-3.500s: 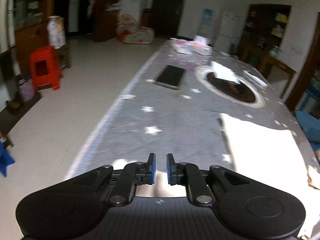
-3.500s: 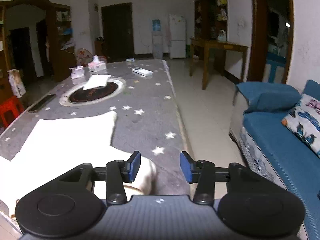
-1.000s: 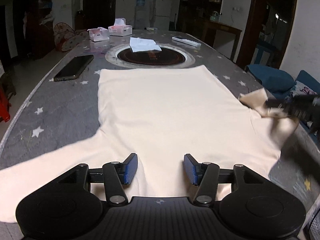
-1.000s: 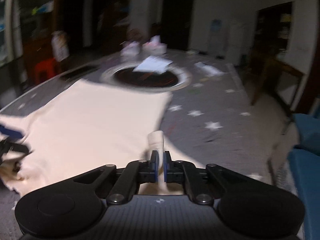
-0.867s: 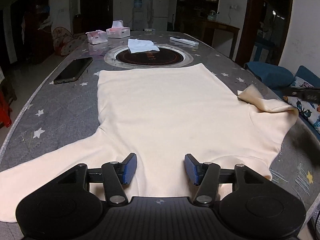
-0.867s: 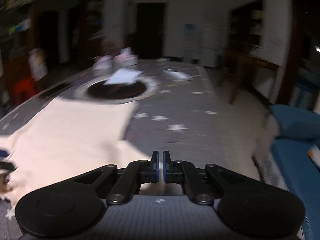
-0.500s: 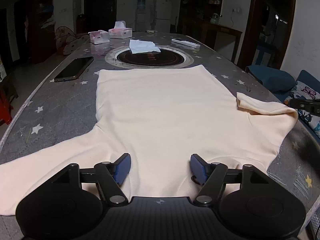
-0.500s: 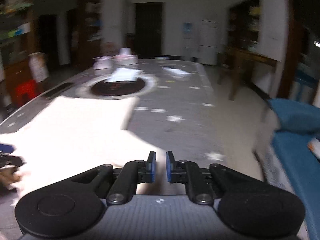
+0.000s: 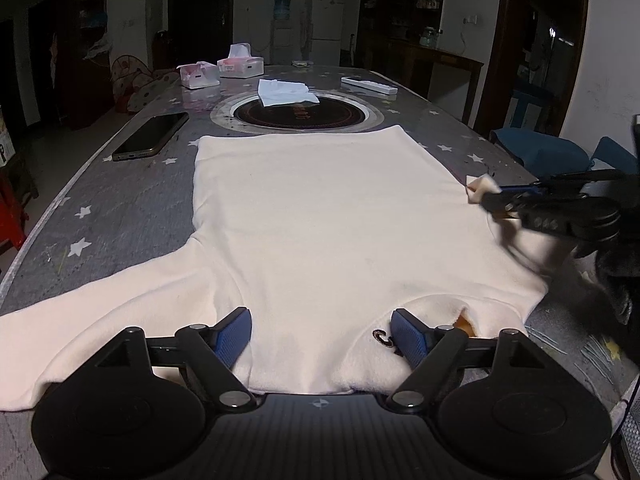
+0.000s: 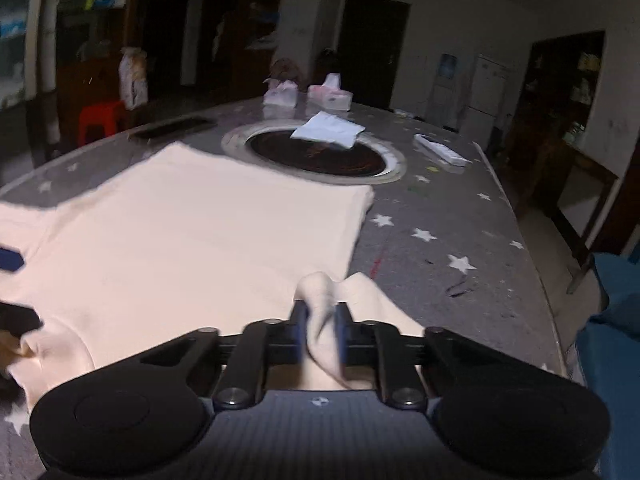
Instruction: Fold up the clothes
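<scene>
A cream long-sleeved shirt (image 9: 320,216) lies flat on the grey star-patterned table (image 9: 120,208), collar towards me, and also shows in the right wrist view (image 10: 192,232). My left gripper (image 9: 322,338) is open just above the collar, empty. My right gripper (image 10: 320,330) is shut on the shirt's right sleeve (image 10: 320,300), bunched between its pads. In the left wrist view the right gripper (image 9: 492,196) holds the sleeve end (image 9: 480,188) at the shirt's right edge. The left sleeve (image 9: 80,320) lies spread to the left.
A phone (image 9: 152,136) lies left of the shirt. A round inset hotplate (image 9: 300,114) with a white cloth (image 9: 286,92) sits beyond the hem. Tissue boxes (image 9: 240,66) and a remote (image 9: 368,85) lie farther back. A blue sofa (image 10: 612,320) stands to the right.
My right gripper came back to the shirt's right sleeve and closed on its end. My left gripper opened wider and settled over the collar.
</scene>
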`<state>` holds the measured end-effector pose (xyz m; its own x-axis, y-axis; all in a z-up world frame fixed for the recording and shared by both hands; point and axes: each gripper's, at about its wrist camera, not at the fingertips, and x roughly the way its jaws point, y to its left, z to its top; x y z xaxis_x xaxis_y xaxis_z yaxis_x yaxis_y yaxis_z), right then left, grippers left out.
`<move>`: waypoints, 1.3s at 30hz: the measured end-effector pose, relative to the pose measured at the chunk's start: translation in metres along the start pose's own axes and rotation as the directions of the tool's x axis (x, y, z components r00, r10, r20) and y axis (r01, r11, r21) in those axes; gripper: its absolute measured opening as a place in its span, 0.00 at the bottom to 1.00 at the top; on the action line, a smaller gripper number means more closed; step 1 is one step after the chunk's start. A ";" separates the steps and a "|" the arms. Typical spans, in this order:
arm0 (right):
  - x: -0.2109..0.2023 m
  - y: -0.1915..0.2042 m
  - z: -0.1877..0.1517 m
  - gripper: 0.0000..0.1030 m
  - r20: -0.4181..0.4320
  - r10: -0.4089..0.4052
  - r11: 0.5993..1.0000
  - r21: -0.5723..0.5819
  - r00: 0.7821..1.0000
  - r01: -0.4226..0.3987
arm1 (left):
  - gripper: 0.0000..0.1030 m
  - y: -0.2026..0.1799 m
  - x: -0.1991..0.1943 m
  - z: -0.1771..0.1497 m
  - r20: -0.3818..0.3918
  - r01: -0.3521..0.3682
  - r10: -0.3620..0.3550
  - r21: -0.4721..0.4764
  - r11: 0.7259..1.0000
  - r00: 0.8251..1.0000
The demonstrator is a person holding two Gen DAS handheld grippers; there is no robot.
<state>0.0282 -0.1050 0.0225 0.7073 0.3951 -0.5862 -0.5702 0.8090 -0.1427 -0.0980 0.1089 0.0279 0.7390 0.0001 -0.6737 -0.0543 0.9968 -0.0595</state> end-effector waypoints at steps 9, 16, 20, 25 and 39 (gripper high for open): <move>-0.065 -0.073 -0.021 0.03 0.073 -0.250 0.952 0.199 0.965 0.232 | 0.78 0.000 -0.001 -0.002 0.005 0.004 -0.004 0.000 1.000 1.000; -0.063 -0.122 -0.062 0.08 -0.112 -0.383 0.862 0.312 0.917 0.399 | 0.79 -0.001 -0.002 -0.002 0.003 0.004 -0.004 0.004 1.000 1.000; -0.063 -0.123 -0.070 0.14 -0.108 -0.383 0.854 0.336 0.917 0.396 | 0.79 -0.003 -0.006 0.002 0.001 0.002 -0.002 0.018 1.000 1.000; -0.059 -0.110 -0.056 0.22 -0.038 -0.268 0.911 0.316 0.963 0.266 | 0.77 -0.012 -0.014 0.014 0.036 0.032 -0.034 0.044 0.999 0.999; -0.010 -0.131 -0.036 0.38 -0.102 -0.174 0.923 0.329 0.980 0.198 | 0.52 -0.109 0.027 0.038 -0.033 0.330 -0.331 0.222 0.917 0.943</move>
<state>0.0808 -0.2309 0.0179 0.7494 0.2022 -0.6304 -0.2488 0.9684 0.0148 -0.0472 0.0037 0.0440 0.6930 -0.3327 -0.6396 0.3433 0.9324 -0.1131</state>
